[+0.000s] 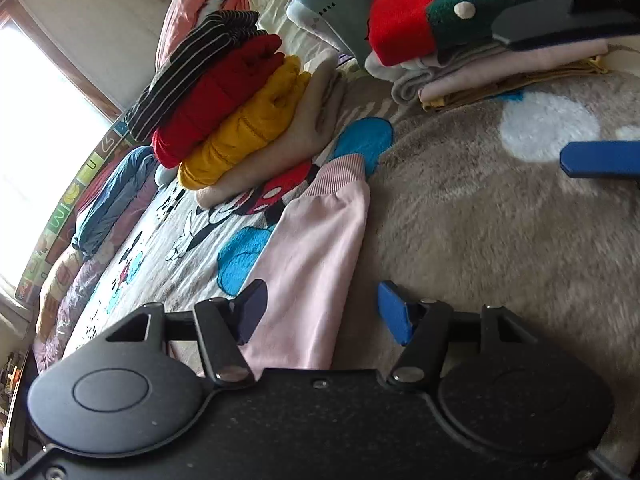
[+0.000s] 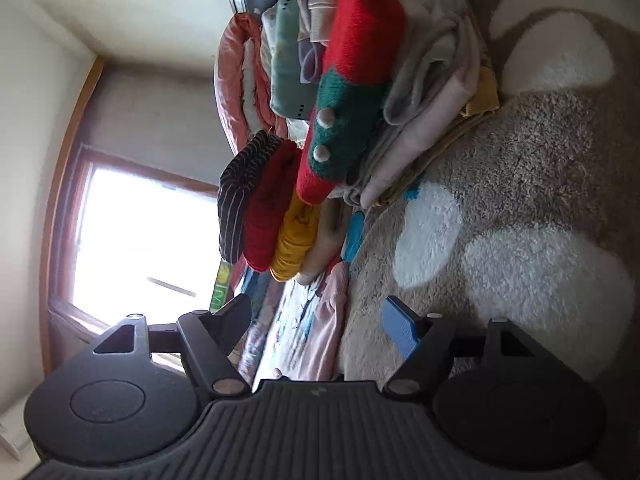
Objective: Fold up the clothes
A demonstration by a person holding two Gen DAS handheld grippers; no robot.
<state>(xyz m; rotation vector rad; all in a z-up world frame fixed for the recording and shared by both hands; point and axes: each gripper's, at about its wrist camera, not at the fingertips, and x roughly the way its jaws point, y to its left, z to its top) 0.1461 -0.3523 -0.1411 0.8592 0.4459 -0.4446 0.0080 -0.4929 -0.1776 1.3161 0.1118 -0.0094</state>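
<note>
We see a bright window (image 2: 136, 236) at the left of the frame, framed in wood against a pale wall (image 2: 48, 80). A fluffy grey blanket (image 1: 480, 216) with white patches and cartoon mice covers the bed, an alphabet-printed strip (image 1: 80, 176) along its left edge.

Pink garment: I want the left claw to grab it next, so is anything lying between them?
Nothing visible does. The pink garment lies flat on the blanket, directly ahead of the open left claw, with no other clothing over it.
</note>
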